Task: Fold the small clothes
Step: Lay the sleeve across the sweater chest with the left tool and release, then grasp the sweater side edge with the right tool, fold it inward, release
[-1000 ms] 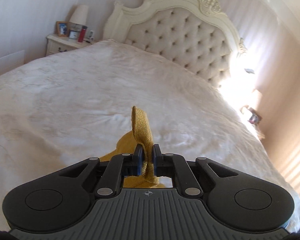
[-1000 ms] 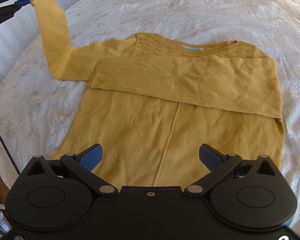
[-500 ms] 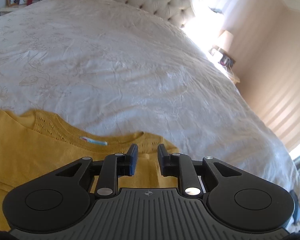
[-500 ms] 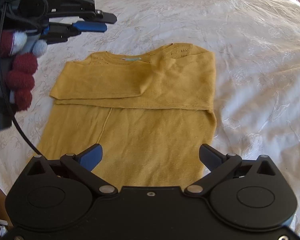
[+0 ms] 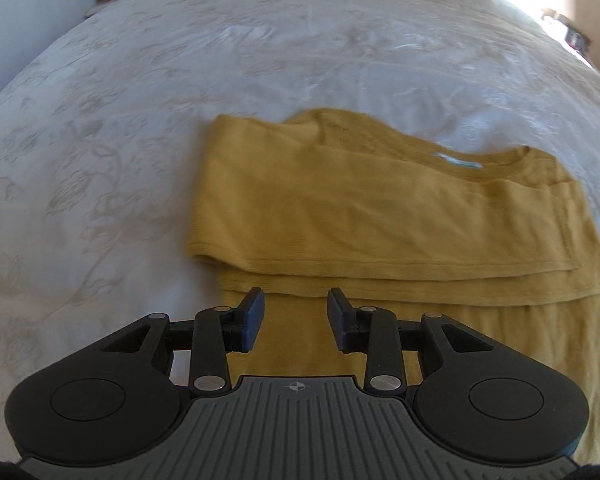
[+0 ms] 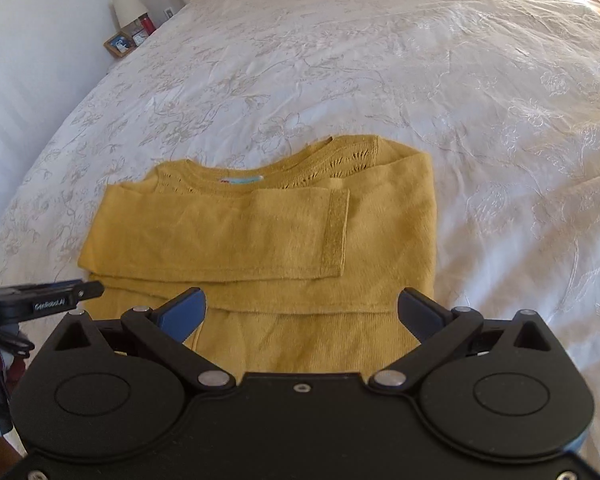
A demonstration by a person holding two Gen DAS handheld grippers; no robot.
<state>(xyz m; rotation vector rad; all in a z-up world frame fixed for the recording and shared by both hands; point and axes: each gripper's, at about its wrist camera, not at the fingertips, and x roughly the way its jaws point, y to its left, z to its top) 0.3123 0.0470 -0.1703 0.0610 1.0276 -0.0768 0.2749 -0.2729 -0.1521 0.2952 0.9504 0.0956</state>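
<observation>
The yellow sweater (image 6: 260,248) lies flat on the white bedspread (image 6: 380,60) at twelve o'clock from both grippers, sleeves already folded across its chest, body folds seemingly left, left gripper (image 5: 296,320) and right gripper (image 6: 302,314) with jaws apart, empty.

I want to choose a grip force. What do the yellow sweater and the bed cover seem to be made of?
Yellow sweater: seemingly a soft matte knit, with openwork holes near the collar and a ribbed cuff. Bed cover: probably thin woven cloth, slightly shiny, with floral embroidery and fine creases.

Bright window glare, slight blur, fisheye-bent edges.
</observation>
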